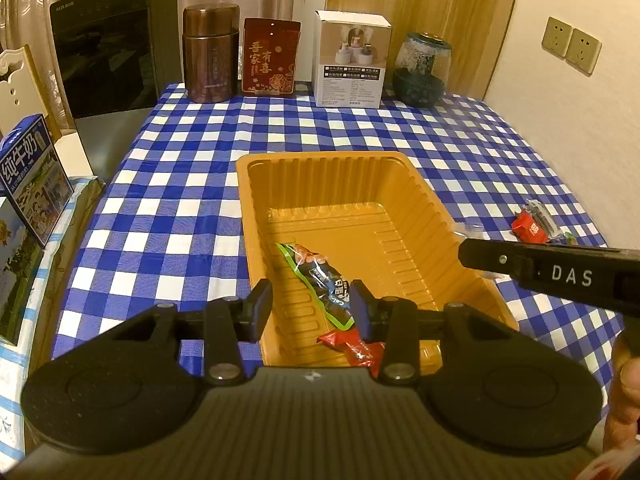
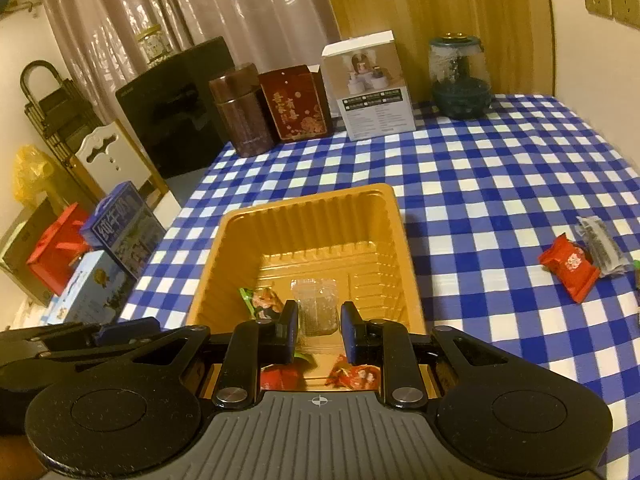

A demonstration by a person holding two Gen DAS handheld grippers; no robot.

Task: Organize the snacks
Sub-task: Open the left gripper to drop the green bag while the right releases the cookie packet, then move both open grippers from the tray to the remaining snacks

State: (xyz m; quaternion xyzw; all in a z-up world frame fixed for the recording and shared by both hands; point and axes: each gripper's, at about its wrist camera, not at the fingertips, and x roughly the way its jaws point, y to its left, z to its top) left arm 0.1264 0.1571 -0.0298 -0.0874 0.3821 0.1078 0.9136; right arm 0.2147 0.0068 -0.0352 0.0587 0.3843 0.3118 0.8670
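A ribbed orange plastic tray (image 1: 256, 184) sits in the middle of a blue-and-white checked tablecloth (image 1: 192, 168). In the left wrist view, the left gripper (image 1: 312, 304) hovers over the tray's near end with its blue-padded fingers spread and nothing between them. Below it lie a long dark snack packet with a green edge (image 1: 320, 276) and, at 6 o'clock from that, a red wrapped snack (image 1: 356, 348) on the tray floor.

In the right wrist view, the right gripper (image 2: 319, 330) hangs over the same tray, its jaws parted around a small clear plastic-wrapped snack (image 2: 314, 312); whether the pads touch it I cannot tell. At 3 o'clock from the tray, well apart on the cloth, rest a red square snack packet (image 2: 570, 268) and, just beside it, a grey-and-white crinkled wrapper (image 2: 602, 246).

At 12 o'clock, along the table's far edge, stand a brown metal canister (image 1: 210, 54), a red box with gold lettering (image 1: 270, 58), a white carton (image 1: 350, 58) and a dark glass jar (image 1: 422, 68).
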